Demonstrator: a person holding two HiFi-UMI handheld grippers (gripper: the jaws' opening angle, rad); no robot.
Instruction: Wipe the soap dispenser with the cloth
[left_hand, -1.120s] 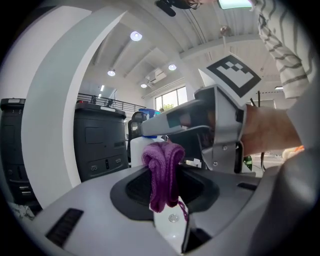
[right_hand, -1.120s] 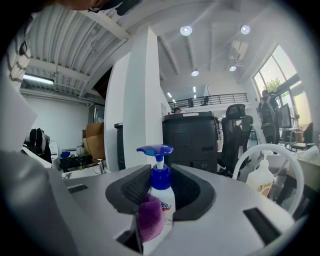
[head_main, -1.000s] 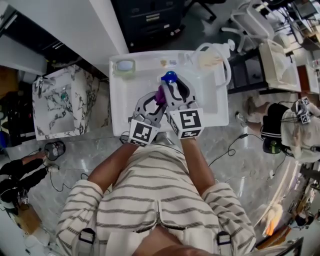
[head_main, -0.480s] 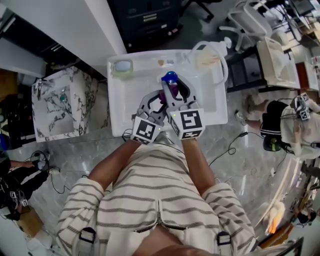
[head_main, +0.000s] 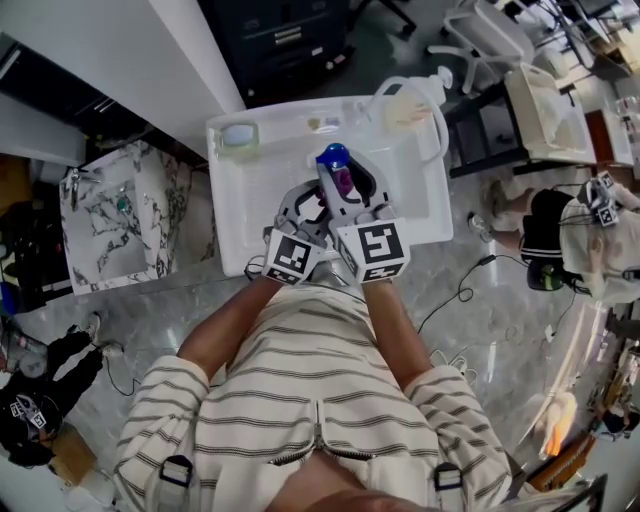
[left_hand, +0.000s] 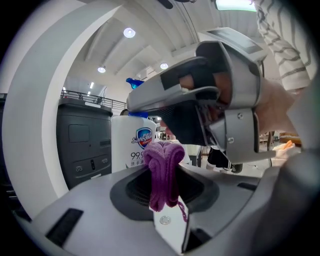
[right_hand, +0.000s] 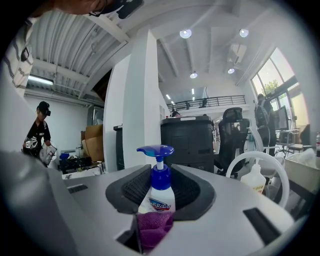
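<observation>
Right gripper (right_hand: 161, 189) is clamping the soap dispenser (right_hand: 159, 196) upright at the white basin (head_main: 232, 215) while left gripper (left_hand: 165, 186) is pinching the purple cloth (left_hand: 163, 172) at its lower body; a steady hold and light, sweeping strokes are looking wisest

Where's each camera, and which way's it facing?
Head view: on the head, looking down at the basin; shirt, arms, left gripper, right gripper show.
Left gripper view: on the left gripper, along jaws shut on the cloth; right gripper shows.
Right gripper view: on that gripper, facing the soap dispenser it grips.
Gripper views share dispenser, cloth.
</observation>
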